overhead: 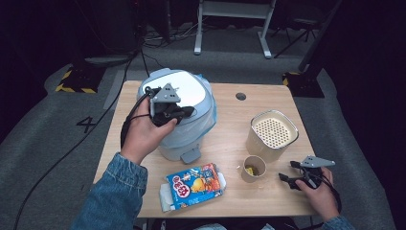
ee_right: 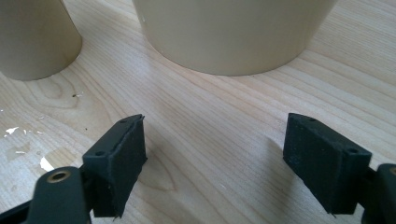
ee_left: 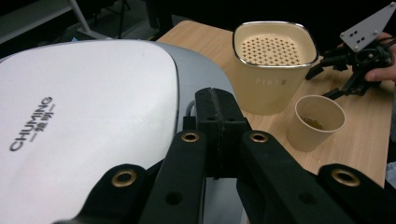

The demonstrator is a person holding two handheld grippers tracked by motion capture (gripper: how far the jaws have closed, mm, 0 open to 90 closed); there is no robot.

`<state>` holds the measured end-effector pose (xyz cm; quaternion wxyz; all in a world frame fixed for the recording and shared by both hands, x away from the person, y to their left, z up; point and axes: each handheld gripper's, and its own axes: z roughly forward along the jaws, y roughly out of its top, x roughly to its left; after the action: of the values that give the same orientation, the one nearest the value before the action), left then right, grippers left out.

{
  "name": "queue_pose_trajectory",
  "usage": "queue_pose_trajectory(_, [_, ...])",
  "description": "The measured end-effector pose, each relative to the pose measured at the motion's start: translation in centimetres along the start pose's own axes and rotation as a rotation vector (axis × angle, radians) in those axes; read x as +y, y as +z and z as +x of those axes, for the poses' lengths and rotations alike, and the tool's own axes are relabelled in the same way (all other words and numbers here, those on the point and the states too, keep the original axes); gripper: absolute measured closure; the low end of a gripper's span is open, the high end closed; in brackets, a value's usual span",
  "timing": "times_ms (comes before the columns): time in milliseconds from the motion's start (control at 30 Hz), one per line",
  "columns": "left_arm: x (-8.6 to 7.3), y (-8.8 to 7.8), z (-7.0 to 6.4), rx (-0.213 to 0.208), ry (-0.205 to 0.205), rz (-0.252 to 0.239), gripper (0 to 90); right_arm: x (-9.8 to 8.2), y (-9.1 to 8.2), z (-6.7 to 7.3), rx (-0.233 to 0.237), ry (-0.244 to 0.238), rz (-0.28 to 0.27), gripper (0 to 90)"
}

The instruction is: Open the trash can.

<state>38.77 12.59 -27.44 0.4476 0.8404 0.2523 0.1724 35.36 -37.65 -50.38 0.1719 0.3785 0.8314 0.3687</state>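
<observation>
The left gripper [overhead: 184, 111] sits over the white lid of a big round bin [overhead: 191, 91] at the far left of the table [overhead: 230, 139]. Its fingers [ee_left: 219, 121] are pressed together with nothing between them. In the high view the left hand [overhead: 143, 134] covers part of the bin's front, so it is hard to see if the tips touch the lid. In the left gripper view the lid fills the left side and runs off the edge; dark letters on it can be read only in part.

The right gripper [overhead: 287, 179] rests low at the near right corner of the table, held by the right hand [overhead: 321, 191]. Its fingers [ee_right: 121, 158] are spread apart, and bare wood shows between them. In the right gripper view, the tops of the cream tub [ee_right: 233, 32] and the paper cup [ee_right: 32, 37] are cut off.

The tub [overhead: 272, 134] has a lid full of small holes. The cup [overhead: 253, 167] stands just beside it, nearer to the person, with something yellow inside that is too small to make out. A bright snack box [overhead: 196, 184] lies near the front edge, with something pale tucked under its left end.
</observation>
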Motion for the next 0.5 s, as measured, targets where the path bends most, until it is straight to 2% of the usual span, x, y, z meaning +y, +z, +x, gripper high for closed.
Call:
queue_pose_trajectory(133, [0.2, 0.0, -0.4, 0.040, 0.029, 0.023, 90.0, 0.0, 0.0, 0.0, 0.000, 0.000, 0.000, 21.2])
queue_pose_trajectory(233, [0.2, -0.1, -0.2, 0.024, 0.007, 0.008, 90.0, 0.0, 0.0, 0.0, 0.000, 0.000, 0.000, 21.2])
queue_pose_trajectory(267, [0.1, -0.1, -0.1, 0.018, 0.000, 0.000, 88.1, 0.0, 0.0, 0.0, 0.000, 0.000, 0.000, 21.2])
queue_pose_trajectory(300, [0.0, -0.1, 0.0, 0.018, -0.012, -0.008, 78.0, 0.0, 0.0, 0.0, 0.000, 0.000, 0.000, 21.2])
queue_pose_trajectory(333, [-0.1, -0.3, 0.1, 0.026, -0.016, -0.018, 78.0, 0.0, 0.0, 0.0, 0.000, 0.000, 0.000, 21.2])
queue_pose_trajectory(367, [-0.2, -0.5, 0.0, 0.023, -0.025, -0.040, 70.6, 0.0, 0.0, 0.0, 0.000, 0.000, 0.000, 21.2])
queue_pose_trajectory(400, [-0.3, -0.8, 0.0, 0.005, -0.030, -0.065, 66.4, 0.0, 0.0, 0.0, 0.000, 0.001, 0.000, 21.2])
queue_pose_trajectory(500, [-0.7, -1.7, -0.6, -0.083, -0.039, -0.134, 56.2, 0.0, 0.0, 0.0, 0.002, -0.001, 0.000, 21.0])
